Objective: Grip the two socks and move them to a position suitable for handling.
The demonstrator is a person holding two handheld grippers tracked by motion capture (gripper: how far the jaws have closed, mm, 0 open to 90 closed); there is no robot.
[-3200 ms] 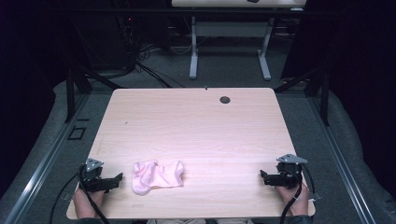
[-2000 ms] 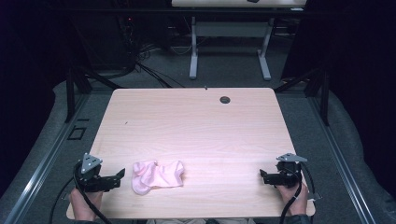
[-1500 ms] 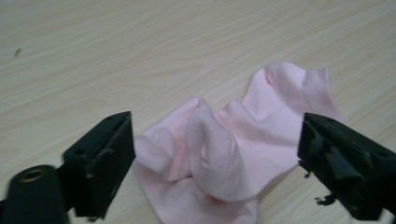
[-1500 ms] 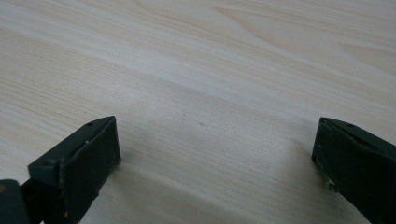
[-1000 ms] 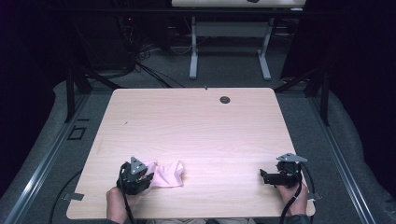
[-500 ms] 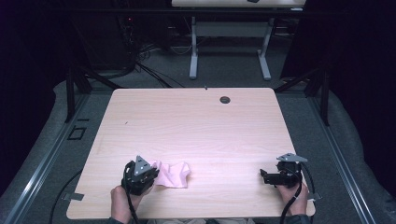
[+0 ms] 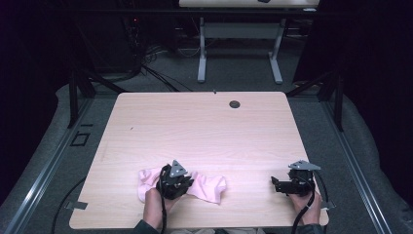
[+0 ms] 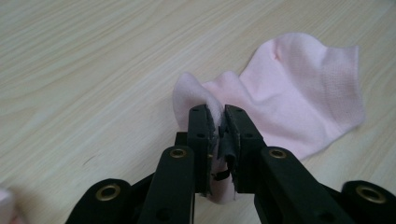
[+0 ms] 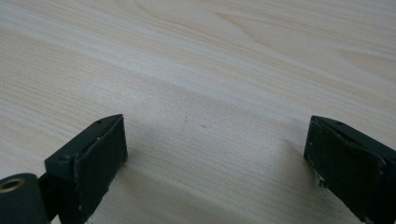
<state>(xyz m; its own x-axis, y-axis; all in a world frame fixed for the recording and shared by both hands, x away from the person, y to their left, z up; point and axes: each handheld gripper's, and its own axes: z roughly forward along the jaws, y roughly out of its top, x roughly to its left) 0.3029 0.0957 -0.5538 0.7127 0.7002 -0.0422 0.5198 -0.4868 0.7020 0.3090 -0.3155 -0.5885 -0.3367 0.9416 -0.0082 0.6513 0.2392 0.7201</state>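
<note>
Small pale pink knitted sock (image 7: 207, 186) lying crumpled near the front edge of the light wood-grain table (image 7: 204, 126), left of the middle. Left gripper (image 8: 216, 122) with jaws clamped together on a raised fold of the pink fabric, toe or cuff end spread flat beyond the tips in the left gripper view. In the high view, left gripper (image 7: 174, 181) sitting on top of the sock, a bunched bit of pink at its left and the wider part at its right. Right gripper (image 7: 276, 184) resting near the front right corner, well apart from the sock, jaws wide apart over bare wood in the right gripper view (image 9: 215, 154).

Probably spreading or straightening the sock. Best done by holding the pinch firm, lifting only slightly, drawing the fold sideways along the table so the fabric unrolls rather than bunches; bringing the open right gripper across to pin or pinch the far end before pulling taut
</note>
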